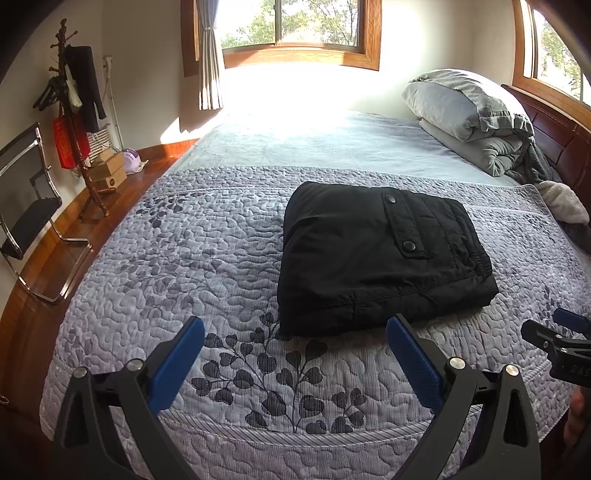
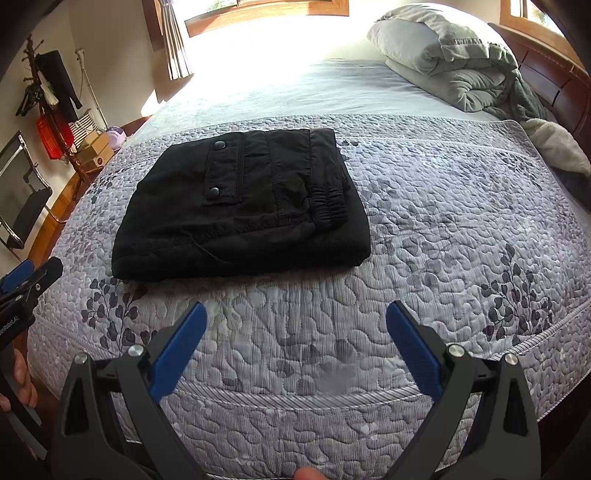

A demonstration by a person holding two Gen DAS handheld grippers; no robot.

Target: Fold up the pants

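Sunlight from the window (image 1: 301,22) washes out the far half of the bed (image 1: 332,140), whose near half is covered by a grey quilt (image 1: 184,258) stitched with a pebble pattern and printed with dark leafy sprigs. Folded grey bedding (image 1: 469,114) is piled against the wooden headboard (image 1: 561,140) at the right. Along the left wall stand a coat rack (image 1: 74,110) hung with dark clothes, a metal-framed chair (image 1: 26,206) and some small boxes (image 1: 109,171) on the wooden floor.

On the quilt the black pants (image 1: 376,258) lie folded into a compact rectangle (a snap-buttoned pocket flap and the elastic waistband face up).

Both claws hover above the bed's near edge, apart from the pants. The left claw (image 1: 295,332) is spread wide and holds nothing, the pants ahead and slightly to its right. The right claw (image 2: 295,317) is likewise wide and unloaded, the pants ahead to its left.
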